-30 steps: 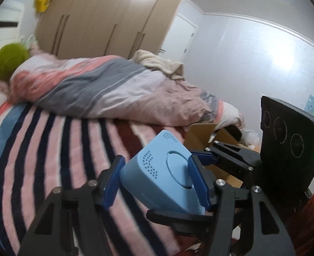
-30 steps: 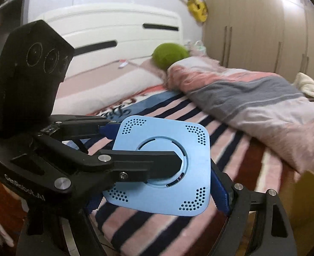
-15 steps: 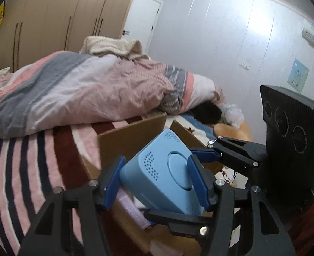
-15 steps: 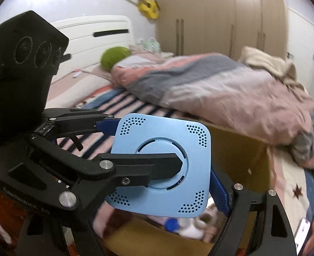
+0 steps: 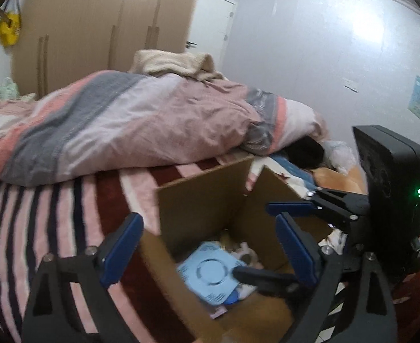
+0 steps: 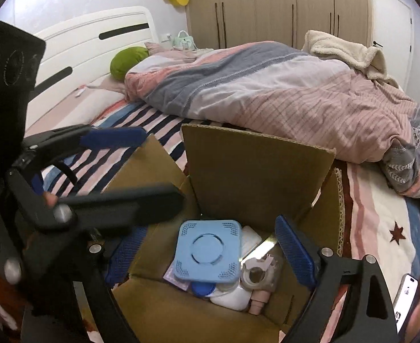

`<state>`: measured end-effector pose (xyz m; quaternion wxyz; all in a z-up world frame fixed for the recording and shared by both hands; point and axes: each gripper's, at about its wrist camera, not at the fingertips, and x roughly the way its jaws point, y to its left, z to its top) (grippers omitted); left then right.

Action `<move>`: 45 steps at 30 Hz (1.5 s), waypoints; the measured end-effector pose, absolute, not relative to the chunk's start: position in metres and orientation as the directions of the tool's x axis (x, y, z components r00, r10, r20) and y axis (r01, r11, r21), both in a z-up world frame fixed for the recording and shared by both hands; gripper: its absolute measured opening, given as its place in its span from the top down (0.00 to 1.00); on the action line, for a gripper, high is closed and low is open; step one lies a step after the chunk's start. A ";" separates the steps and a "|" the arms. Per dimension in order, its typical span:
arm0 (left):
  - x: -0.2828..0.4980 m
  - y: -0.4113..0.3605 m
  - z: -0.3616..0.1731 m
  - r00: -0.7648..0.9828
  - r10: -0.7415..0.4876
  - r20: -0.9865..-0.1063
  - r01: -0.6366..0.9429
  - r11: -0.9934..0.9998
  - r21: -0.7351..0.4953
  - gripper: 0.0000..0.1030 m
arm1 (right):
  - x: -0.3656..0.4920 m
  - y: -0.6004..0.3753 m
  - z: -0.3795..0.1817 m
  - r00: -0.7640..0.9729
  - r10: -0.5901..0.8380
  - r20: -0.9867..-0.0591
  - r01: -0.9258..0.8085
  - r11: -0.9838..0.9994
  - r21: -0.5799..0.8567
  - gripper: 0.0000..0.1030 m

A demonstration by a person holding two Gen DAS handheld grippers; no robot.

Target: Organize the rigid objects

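Observation:
A light blue square device [image 6: 208,251] with a round centre lies flat inside an open cardboard box [image 6: 255,171], on top of other items; the left wrist view shows the device [image 5: 210,271] low in the same box [image 5: 204,200]. My right gripper [image 6: 210,228] hovers over the box, its jaws opening and nothing between them. My left gripper [image 5: 207,223] is above the box too, with its jaws also opening on nothing. Each view shows the other gripper's fingers [image 5: 290,208] [image 6: 113,138] crossing in from the side.
The box sits on a striped blanket [image 5: 53,214] on a bed. A white object [image 6: 233,297], a pinkish plastic part [image 6: 258,274] and a blue lid [image 6: 203,288] also lie in it. A bunched duvet [image 6: 267,85] lies behind, a phone [image 6: 407,294] at the right.
Both grippers held the blue device together and carried it over the box. Their jaws have spread, and the device has dropped flat into the box.

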<state>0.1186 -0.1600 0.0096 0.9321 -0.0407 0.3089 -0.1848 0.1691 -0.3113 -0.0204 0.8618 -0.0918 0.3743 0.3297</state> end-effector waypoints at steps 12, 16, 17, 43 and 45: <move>0.052 -0.108 0.028 0.860 -0.110 -0.497 0.068 0.992 -0.102 0.02 | 0.118 -0.307 0.004 0.554 0.574 -0.603 -0.722 0.692 -0.005 0.05; 0.038 -0.091 0.024 0.872 -0.048 -0.488 0.005 0.996 -0.090 0.02 | 0.102 -0.303 0.009 0.549 0.632 -0.547 -0.756 0.654 -0.002 0.00; 0.037 -0.088 0.022 0.871 -0.043 -0.489 -0.003 0.996 -0.093 0.02 | 0.099 -0.303 0.010 0.554 0.641 -0.531 -0.757 0.653 -0.002 0.00; 0.030 -0.077 0.016 0.870 0.006 -0.493 -0.054 0.995 -0.081 0.02 | 0.105 -0.310 0.009 0.560 0.664 -0.496 -0.733 0.676 0.078 0.00; 0.030 -0.077 0.016 0.870 0.005 -0.493 -0.052 0.995 -0.083 0.02 | 0.105 -0.310 0.009 0.560 0.664 -0.496 -0.731 0.677 0.081 0.00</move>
